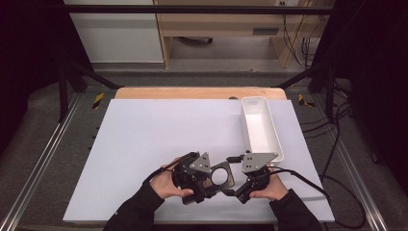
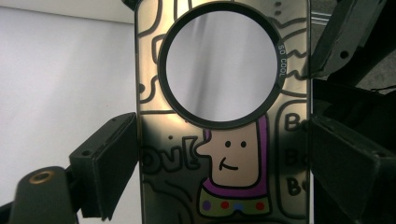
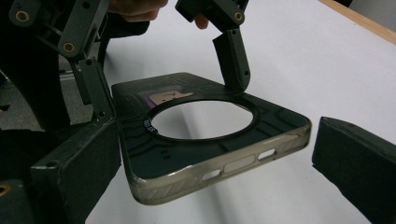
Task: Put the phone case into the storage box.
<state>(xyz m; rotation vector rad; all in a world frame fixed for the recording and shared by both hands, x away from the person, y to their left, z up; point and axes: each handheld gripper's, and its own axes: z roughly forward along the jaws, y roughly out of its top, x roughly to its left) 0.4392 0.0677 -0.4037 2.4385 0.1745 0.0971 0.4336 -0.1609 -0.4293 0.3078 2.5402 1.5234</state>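
A smoky see-through phone case (image 2: 233,163) carries a cartoon figure and a big round black ring. My left gripper (image 2: 224,156) is shut on it, one pad on each long edge. In the high view the case (image 1: 221,176) hangs just above the white table near its front edge, between the left gripper (image 1: 208,177) and the right gripper (image 1: 240,179). In the right gripper view the case's (image 3: 187,154) short end lies between the jaws of my right gripper (image 3: 219,156). The left jaw is close to one corner and the right jaw stands apart from it, so this gripper is open.
A white oblong tray (image 1: 251,126) stands at the back right of the white tabletop (image 1: 159,139), with nothing in it that I can see. A wooden edge (image 1: 192,92) runs along the far side. Black cables (image 1: 317,190) trail off to the right of the right hand.
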